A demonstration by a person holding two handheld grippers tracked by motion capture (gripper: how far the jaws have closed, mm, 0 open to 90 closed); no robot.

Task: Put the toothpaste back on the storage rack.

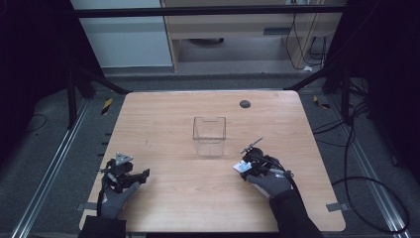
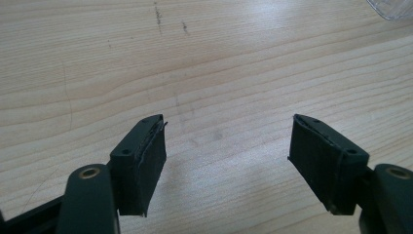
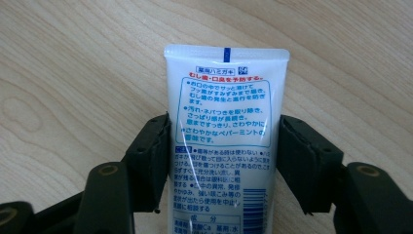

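The pale wooden desk (image 1: pixel 163 124) with rounded corners is taken in first; at its middle a clear, square, open-topped plastic container (image 1: pixel 209 135) stands upright and is used here as the landmark. Nearer the person than the container and to its left, the left gripper (image 2: pixel 226 151) is held low over bare wood, its black fingers (image 2: pixel 141 163) wide apart with nothing between them. Nearer than the container and to its right, the right gripper (image 3: pixel 223 161) is seen with its fingers (image 3: pixel 148 161) clamped on the flat sides of a white soft-plastic toothpaste tube (image 3: pixel 225 131). The tube is printed with blue and red text, and its crimped end points away from the hand. It is judged light, squashy and rather slick, so a hold across the mid-body, gently pressed, is thought best.
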